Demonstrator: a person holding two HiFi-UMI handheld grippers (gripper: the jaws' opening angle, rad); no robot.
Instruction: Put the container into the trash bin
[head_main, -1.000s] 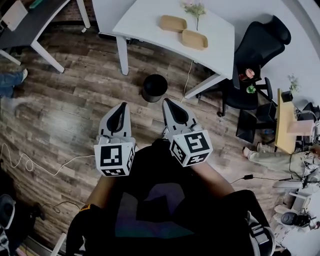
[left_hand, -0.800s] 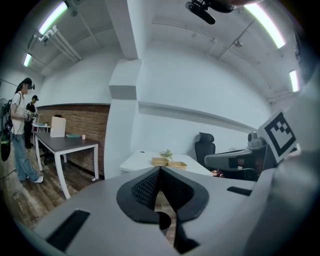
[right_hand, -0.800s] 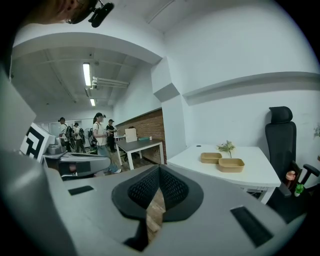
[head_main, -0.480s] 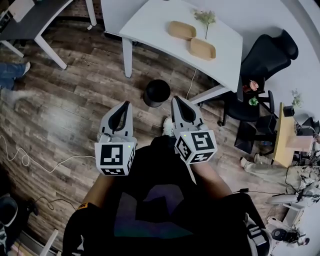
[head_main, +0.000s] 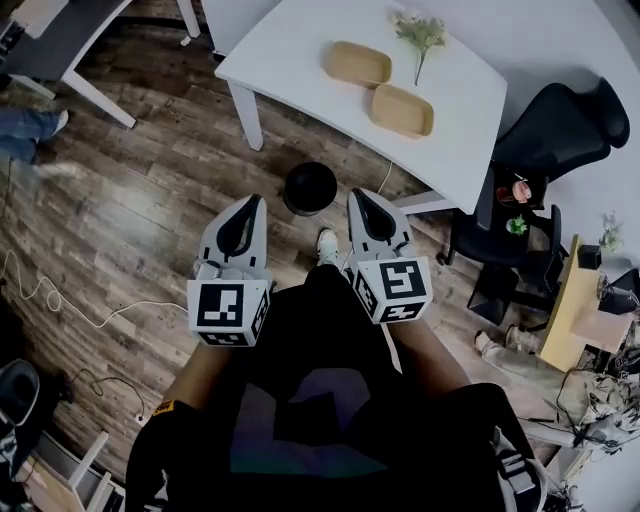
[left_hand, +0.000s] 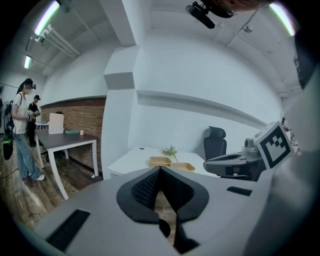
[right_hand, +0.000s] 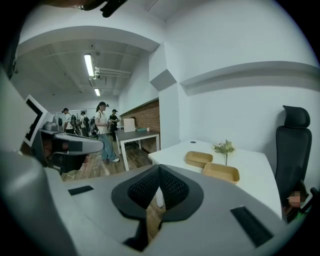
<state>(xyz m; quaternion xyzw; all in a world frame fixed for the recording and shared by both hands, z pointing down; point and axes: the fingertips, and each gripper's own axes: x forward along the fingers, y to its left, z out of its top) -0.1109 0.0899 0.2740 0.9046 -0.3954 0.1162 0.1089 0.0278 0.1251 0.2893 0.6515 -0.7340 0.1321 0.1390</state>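
White table over wood floor; black trash bin on floor just beside a table leg. Left gripper and right gripper both clenched, empty, near bin. Tan container and second container side by side on table.

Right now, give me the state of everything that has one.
Left tongs: shut, empty.
Right tongs: shut, empty.
Trash bin: upright, lidless.
Far container: on white table, open, empty.
Near container: on white table, open, empty.
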